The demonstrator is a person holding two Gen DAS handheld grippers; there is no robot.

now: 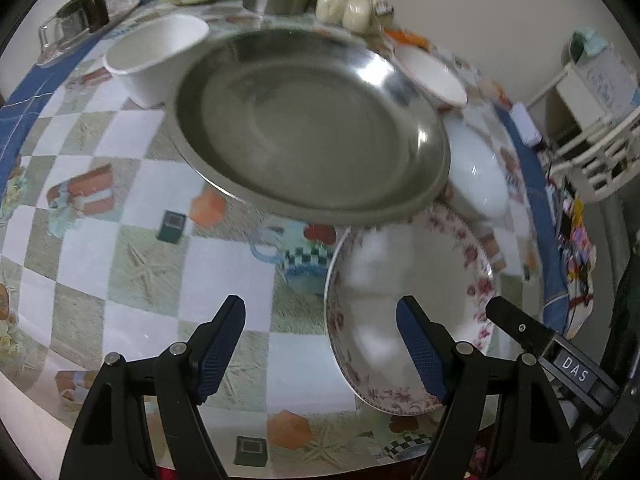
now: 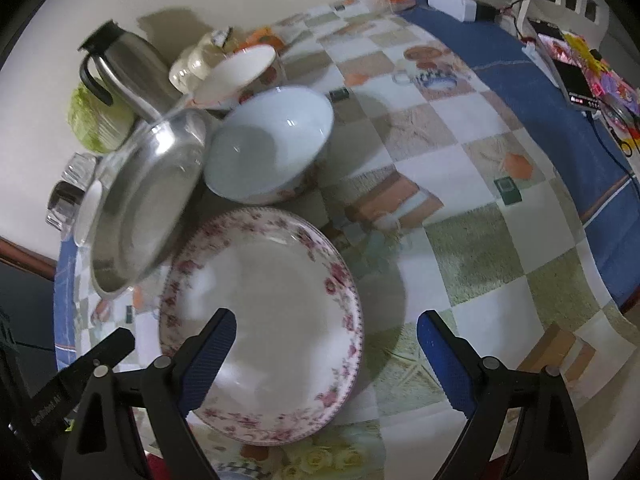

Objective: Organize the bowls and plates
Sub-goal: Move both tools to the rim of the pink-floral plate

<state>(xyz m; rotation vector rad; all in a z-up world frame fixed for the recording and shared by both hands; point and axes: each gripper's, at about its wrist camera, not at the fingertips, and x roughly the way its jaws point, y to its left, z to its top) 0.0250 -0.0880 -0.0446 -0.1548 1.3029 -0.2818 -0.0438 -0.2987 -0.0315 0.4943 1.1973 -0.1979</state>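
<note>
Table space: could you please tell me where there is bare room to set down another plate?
Bare cloth lies right of the floral plate, running out to the blue border, and in front of the steel pan, left of that plate. It is crowded at the back: the pale blue bowl, white bowl, thermos jug and cabbage cluster together.

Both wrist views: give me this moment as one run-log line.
left gripper open, empty | right gripper open, over floral plate | steel plate tilted, edge over floral plate | blue bowl behind

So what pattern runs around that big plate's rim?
Pink and red flowers on white plate, clearest in the right wrist view.
</note>
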